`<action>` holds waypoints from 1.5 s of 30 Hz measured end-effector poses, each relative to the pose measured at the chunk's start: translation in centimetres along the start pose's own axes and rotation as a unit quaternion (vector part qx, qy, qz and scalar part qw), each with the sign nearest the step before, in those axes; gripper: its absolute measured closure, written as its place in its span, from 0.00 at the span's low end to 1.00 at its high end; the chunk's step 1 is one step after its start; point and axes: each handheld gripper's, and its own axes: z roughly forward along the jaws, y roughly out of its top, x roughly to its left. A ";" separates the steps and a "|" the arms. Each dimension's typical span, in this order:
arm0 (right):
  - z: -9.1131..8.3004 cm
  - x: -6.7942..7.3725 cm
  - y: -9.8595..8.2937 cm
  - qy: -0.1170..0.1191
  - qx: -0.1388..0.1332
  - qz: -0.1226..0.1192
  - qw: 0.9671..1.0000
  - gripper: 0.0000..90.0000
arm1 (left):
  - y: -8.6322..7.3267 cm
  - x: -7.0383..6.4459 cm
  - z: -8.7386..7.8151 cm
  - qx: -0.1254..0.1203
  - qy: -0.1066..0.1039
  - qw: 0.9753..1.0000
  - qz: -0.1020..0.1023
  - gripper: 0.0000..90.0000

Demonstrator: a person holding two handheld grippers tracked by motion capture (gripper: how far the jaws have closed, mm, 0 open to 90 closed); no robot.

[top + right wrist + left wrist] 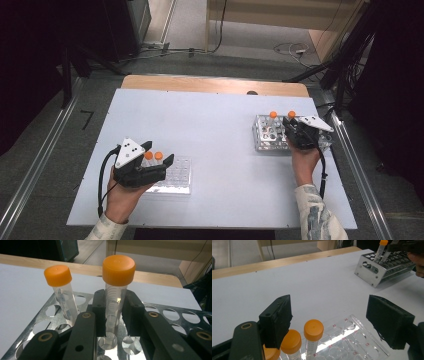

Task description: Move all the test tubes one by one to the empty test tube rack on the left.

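Two grippers at work over tube racks on the white desk [215,125].
Near: left gripper [159,154], fingers [275,320] spread wide around orange-capped tubes [313,336] standing in the clear rack [352,340]. Farther: right gripper [289,122], fingers [98,312] clamped on a capped tube [117,290] upright in the metal rack [175,317], second tube [61,291] just beside.

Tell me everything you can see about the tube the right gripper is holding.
The tube is a clear plastic cylinder with printed graduation lines and an orange screw cap. It stands upright over the metal rack, its lower end at one of the round holes. The right gripper is shut on its body below the cap, one black pad on each side. A second orange-capped tube stands beside it, apart.
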 end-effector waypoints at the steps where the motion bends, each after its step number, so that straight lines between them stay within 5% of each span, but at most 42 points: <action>1: -0.1 0.0 0.1 0.001 -0.002 0.001 1.000 0.79 | 0.0 0.0 0.0 -0.001 0.000 1.000 0.000 0.23; 12: -2.2 -0.2 1.5 0.005 -0.044 0.005 0.999 0.80 | 0.0 0.0 0.0 0.001 -0.001 1.000 0.002 0.23; 24: -3.9 -0.1 2.1 0.015 -0.059 0.001 0.998 0.80 | -0.1 0.0 0.0 0.002 0.000 1.000 0.001 0.23; 45: -6.7 3.4 2.0 0.078 -0.054 -0.030 0.995 0.80 | -0.1 0.0 -0.2 -0.001 -0.003 1.000 0.001 0.23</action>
